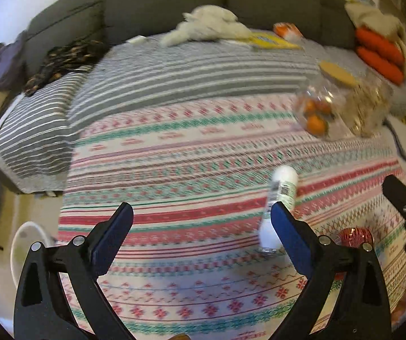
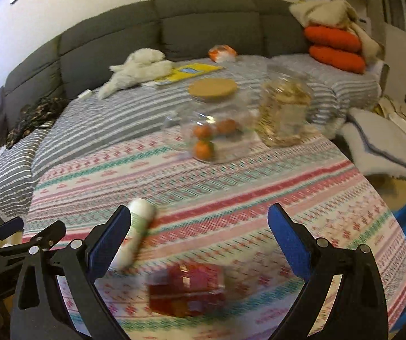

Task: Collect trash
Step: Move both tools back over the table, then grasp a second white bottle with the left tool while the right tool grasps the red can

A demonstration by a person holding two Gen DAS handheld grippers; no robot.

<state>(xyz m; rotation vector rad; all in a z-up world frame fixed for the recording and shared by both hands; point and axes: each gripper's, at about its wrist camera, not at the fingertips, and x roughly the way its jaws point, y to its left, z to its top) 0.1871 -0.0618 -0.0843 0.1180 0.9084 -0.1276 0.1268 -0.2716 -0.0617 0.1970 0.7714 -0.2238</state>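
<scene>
Both views are smeared by motion blur, so labels and fine detail are unreadable. From your right wrist the red packet [image 2: 186, 290] on the patterned cloth of the counter [image 2: 259, 187] is only a soft red block; what it contains cannot be made out. From your left wrist it shows just as a red sliver behind the right-hand finger. The white tube [image 1: 277, 209] lies on its side on the cloth; in the left view its lower end is partly hidden behind that same finger, and in the right view its near end sits behind the left-hand finger. Your left gripper [image 1: 201, 219] stands wide apart with nothing between the fingers, only cloth. Your right gripper [image 2: 200, 223] is likewise spread wide and grips nothing; the red packet lies below and between its fingers, not touched, the tube just beside its left finger. Count: one tube, one red packet, two clear jars at the far edge, one with a cork lid [image 2: 213, 89] holding three orange fruits [image 2: 203, 148], the other jar [image 2: 283, 113] filled with pale contents too blurred to tell. Two orange cushions [image 2: 334, 45] are stacked on the grey sofa [image 2: 208, 25].
</scene>
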